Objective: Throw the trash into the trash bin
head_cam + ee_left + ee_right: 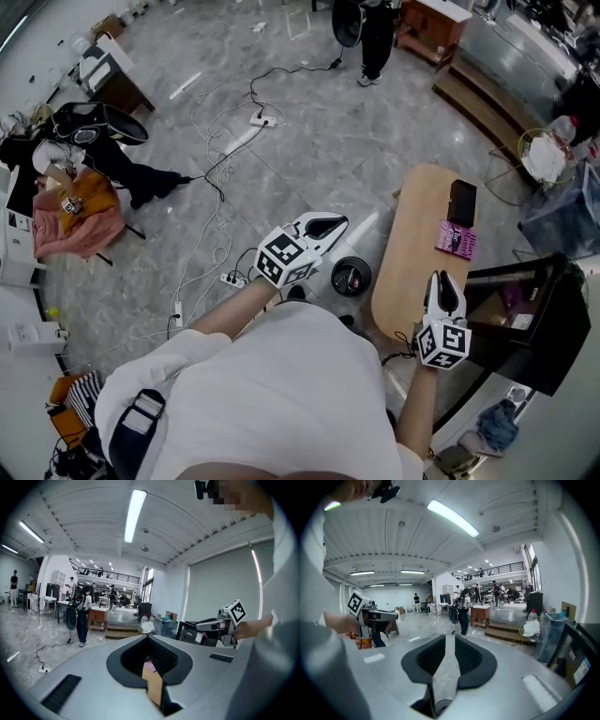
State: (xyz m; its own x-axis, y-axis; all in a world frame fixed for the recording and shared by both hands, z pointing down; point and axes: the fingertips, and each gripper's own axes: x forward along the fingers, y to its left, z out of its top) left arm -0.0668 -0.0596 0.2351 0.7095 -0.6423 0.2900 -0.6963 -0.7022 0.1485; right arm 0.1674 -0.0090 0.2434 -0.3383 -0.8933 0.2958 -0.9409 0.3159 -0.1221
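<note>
A small round black trash bin point(351, 277) stands on the floor between my two grippers, just left of the oval wooden table point(412, 272). On the table lie a pink packet point(457, 240) and a black flat object point(462, 202). My left gripper point(339, 225) hangs above and left of the bin, open and empty; in the left gripper view its jaws point(149, 656) frame the table top and the pink packet point(150, 665). My right gripper point(446, 279) is over the table's near end, its jaws point(446, 653) a narrow gap apart, with only floor showing between them.
Cables and a power strip point(262, 119) trail over the marble floor. A chair heaped with clothes point(80, 211) is at the left. A black cabinet point(534, 319) stands right of the table. A person point(377, 37) stands far ahead beside a low wooden platform point(483, 98).
</note>
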